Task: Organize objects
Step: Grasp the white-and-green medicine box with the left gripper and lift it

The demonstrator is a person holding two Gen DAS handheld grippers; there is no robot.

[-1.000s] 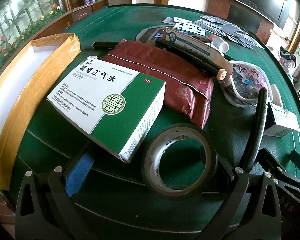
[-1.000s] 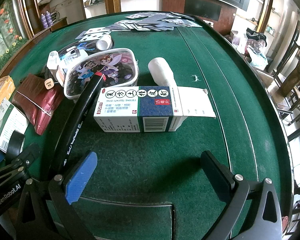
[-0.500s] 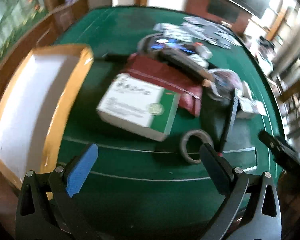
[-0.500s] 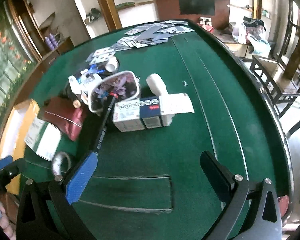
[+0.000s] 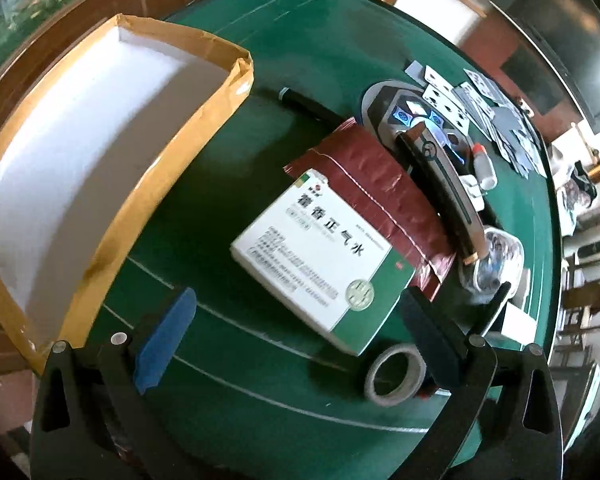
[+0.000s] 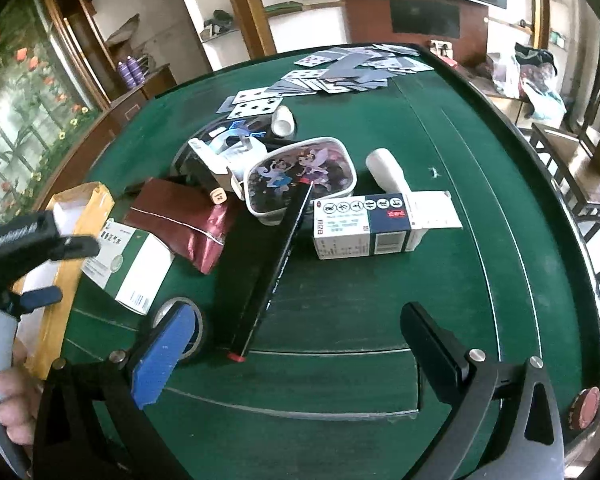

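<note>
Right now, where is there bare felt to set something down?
Free: the felt right of the blue-and-white box out to the table rim, and the near strip before the right gripper. Crowded: middle-left, around the cartoon-lid tub, red pouch and tape roll.

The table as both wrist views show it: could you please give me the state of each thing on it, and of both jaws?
Cardboard tray: open, nothing inside.
Green-and-white medicine box: closed, lying flat.
Blue-and-white medicine box: on its side, end flap open.
Tape roll: lying flat.
Cartoon-lidded container: lid on.
Left gripper: jaws open, holding nothing.
Right gripper: jaws open, holding nothing.
</note>
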